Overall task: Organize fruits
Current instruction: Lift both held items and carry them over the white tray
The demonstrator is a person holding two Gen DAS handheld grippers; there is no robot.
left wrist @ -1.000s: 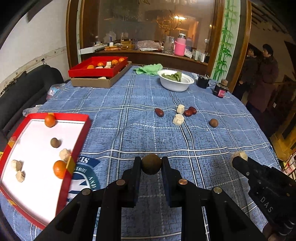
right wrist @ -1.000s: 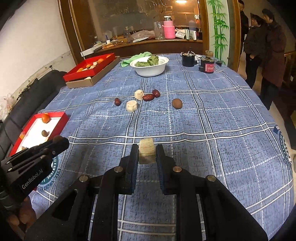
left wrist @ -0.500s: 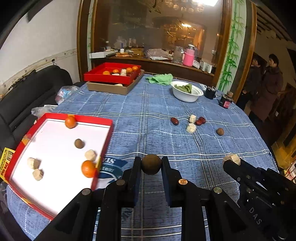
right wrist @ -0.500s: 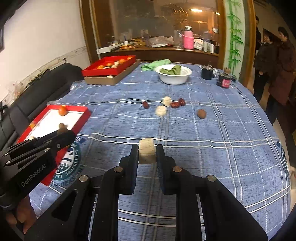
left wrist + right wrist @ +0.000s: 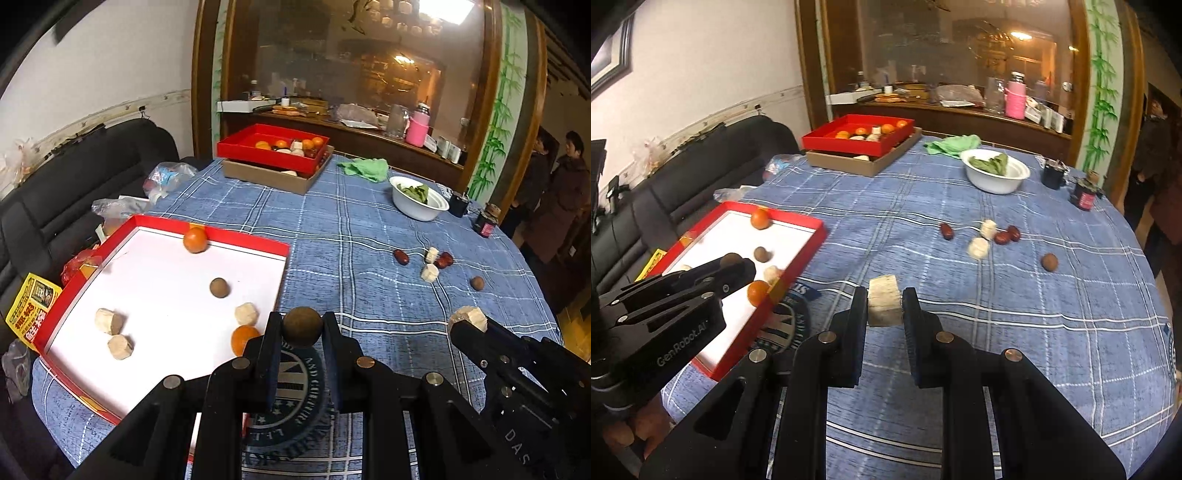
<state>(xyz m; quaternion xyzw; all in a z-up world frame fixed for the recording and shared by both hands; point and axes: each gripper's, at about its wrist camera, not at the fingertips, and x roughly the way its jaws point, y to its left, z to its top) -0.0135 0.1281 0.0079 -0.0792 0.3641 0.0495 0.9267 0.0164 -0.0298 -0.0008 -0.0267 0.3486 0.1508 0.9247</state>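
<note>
Both hand-held grippers carry fruit above the blue checked tabletop [image 5: 369, 229]. Left hand-held gripper [image 5: 301, 332] has its jaws pinching a round brown fruit [image 5: 302, 326], dull and rough-skinned, held just past the near right corner of the red-rimmed tray [image 5: 221, 236]. Right hand-held gripper [image 5: 884, 308] has its jaws pressed onto a pale cut chunk [image 5: 884, 306], blocky with flat sawn faces, held over bare cloth to the right of the tray.

Inside the tray's white floor lie two oranges [image 5: 194, 240], one at the far rim and one near the front right corner, a second brown fruit [image 5: 219, 287] near the middle, and three pale chunks [image 5: 109, 321]; much of the floor between them is bare. The tray's raised red rim stands between the left gripper's fruit and that floor.

Further out on the cloth sit loose pieces: three dark red dates [image 5: 946, 230], two pale chunks [image 5: 978, 246] and one more brown fruit [image 5: 1049, 262], clustered right of centre, well apart from the tray. Beyond them stand a white bowl [image 5: 995, 177] of greens, a green cloth [image 5: 955, 144], two small dark jars [image 5: 1084, 195], and a second red tray [image 5: 857, 138] stacked on a cardboard box. A black sofa [image 5: 701, 173] runs along the tabletop's left edge; two people [image 5: 557, 192] stand past the far right edge.
</note>
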